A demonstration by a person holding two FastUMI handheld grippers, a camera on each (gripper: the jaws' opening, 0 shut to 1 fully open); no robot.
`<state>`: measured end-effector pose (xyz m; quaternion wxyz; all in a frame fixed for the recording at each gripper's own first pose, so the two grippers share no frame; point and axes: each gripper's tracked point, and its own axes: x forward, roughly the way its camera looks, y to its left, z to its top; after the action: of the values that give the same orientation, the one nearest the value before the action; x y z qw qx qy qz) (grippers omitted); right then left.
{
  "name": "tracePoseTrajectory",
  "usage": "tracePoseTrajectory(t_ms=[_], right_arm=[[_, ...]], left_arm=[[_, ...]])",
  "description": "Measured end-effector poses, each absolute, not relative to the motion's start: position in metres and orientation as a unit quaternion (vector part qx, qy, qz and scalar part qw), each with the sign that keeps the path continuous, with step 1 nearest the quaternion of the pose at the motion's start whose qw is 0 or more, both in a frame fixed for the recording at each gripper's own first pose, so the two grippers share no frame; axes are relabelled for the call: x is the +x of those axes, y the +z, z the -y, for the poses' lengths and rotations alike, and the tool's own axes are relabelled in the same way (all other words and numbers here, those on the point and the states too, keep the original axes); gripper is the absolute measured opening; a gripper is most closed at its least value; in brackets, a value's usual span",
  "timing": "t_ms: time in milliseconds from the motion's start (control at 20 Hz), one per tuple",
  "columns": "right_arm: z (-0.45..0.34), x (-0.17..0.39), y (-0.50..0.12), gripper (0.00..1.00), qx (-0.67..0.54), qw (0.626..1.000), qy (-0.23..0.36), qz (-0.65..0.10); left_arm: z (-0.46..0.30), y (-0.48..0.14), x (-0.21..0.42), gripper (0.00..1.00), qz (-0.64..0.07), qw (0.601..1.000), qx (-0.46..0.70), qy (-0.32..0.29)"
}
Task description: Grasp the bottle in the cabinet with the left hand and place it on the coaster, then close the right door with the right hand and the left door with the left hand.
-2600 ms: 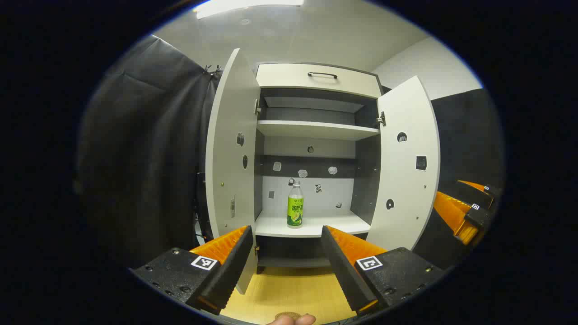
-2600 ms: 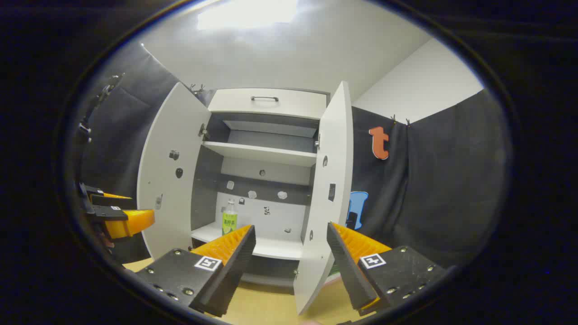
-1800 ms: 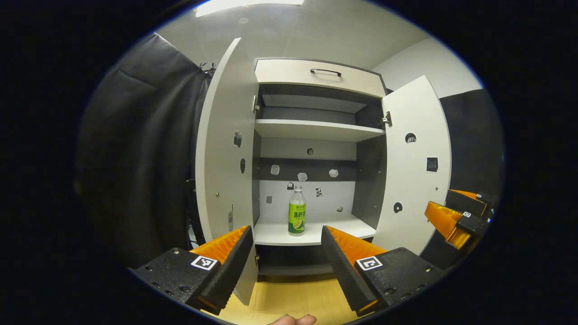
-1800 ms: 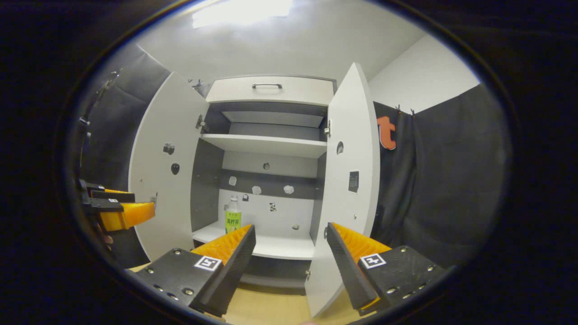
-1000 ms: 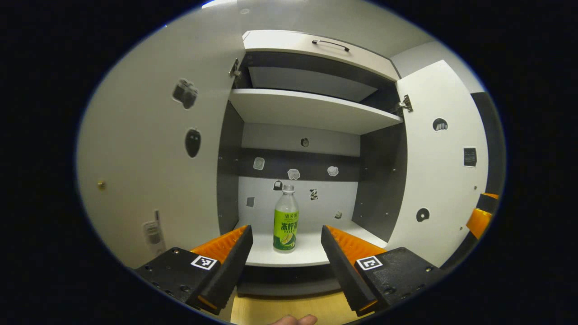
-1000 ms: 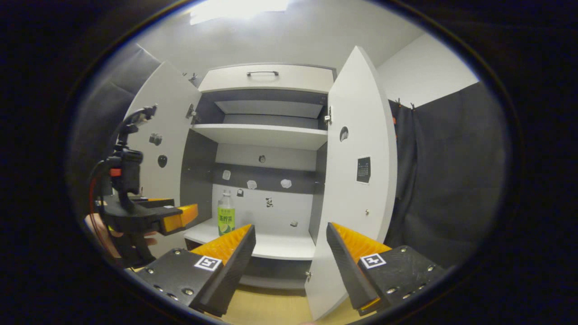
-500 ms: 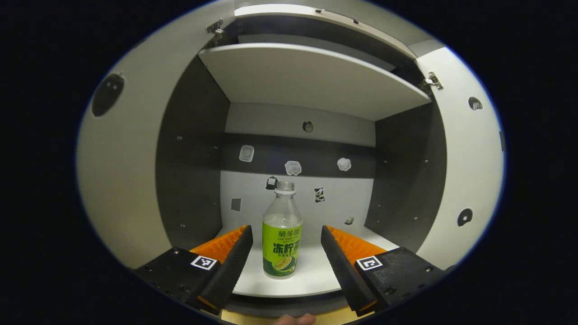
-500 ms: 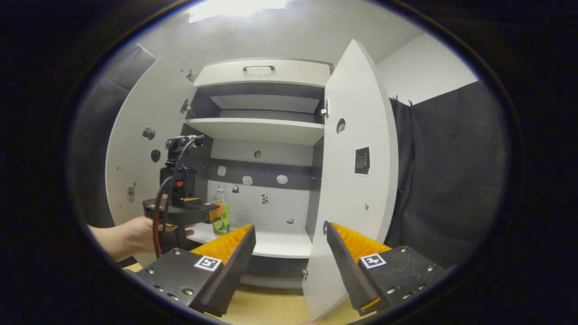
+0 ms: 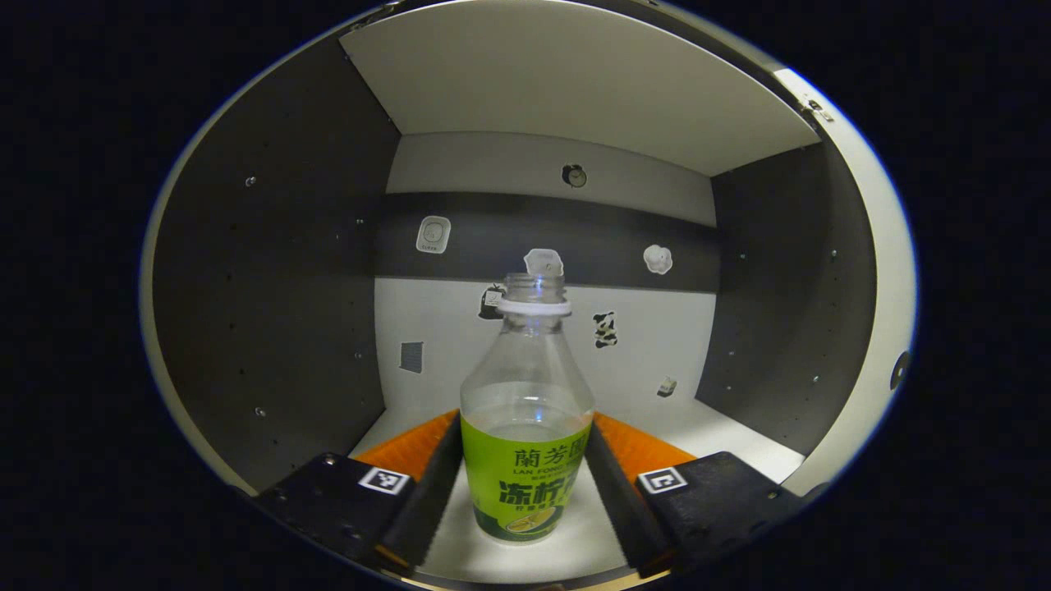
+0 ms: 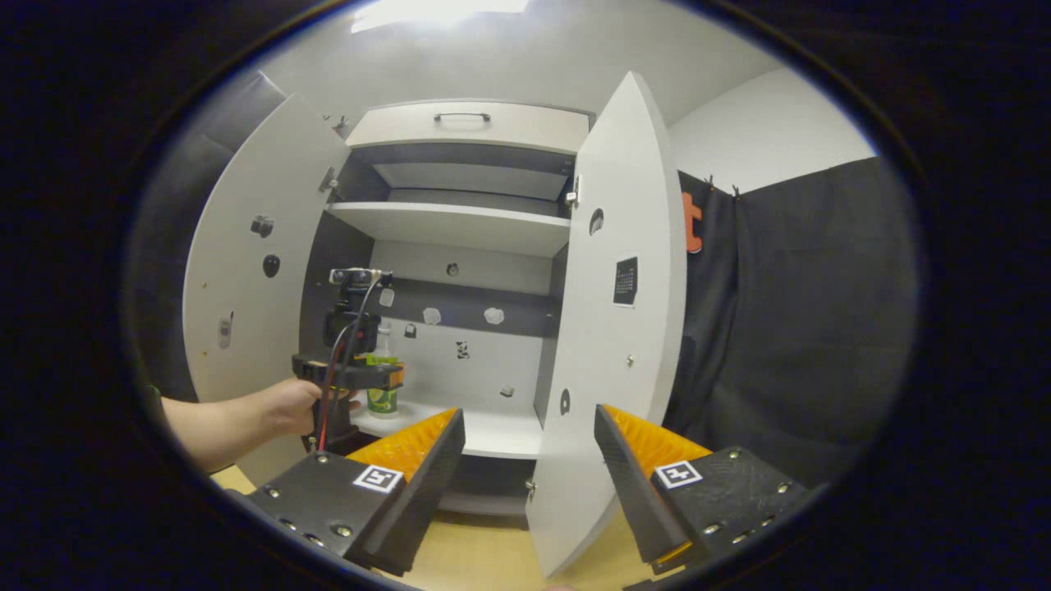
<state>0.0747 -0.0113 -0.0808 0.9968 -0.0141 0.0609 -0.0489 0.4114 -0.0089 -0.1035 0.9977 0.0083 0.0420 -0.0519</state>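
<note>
L tongs (image 9: pixel 525 484) straddle bottle (image 9: pixel 525 427), cabinet (image 9: pixel 271 271) shelf.

Recording booth dressed as a home corner.
White cabinet (image 10: pixel 460 246) with both doors open, black cloth wall (image 10: pixel 805 328) clipped up behind, plain ceiling light (image 10: pixel 439 12) overhead.

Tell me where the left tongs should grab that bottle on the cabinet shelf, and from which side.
Probably the labelled lower body of the bottle, approached straight from the open front. It stands upright on the shelf, and the left tongs already straddle it, one finger on each side. The body is widest there; the neck narrows above.
</note>
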Motion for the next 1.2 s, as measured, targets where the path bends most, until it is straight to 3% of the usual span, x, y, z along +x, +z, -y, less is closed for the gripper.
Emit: tracePoseTrajectory(t_ms=[50, 600, 1200], right_arm=[[0.015, 0.071, -0.081, 0.96, -0.018, 0.997, -0.050, -0.060], [0.002, 0.035, -0.069, 0.96, 0.015, 0.999, -0.011, -0.045], [-0.047, -0.013, -0.067, 0.94, 0.046, 0.995, 0.073, -0.048]], left_arm=[[0.010, -0.100, 0.407, 0.81, -0.037, 0.998, 0.004, -0.054], [0.023, -0.073, 0.283, 0.81, -0.017, 0.997, -0.004, -0.080], [0.003, -0.115, 0.125, 0.80, -0.033, 0.997, 0.013, -0.063]])
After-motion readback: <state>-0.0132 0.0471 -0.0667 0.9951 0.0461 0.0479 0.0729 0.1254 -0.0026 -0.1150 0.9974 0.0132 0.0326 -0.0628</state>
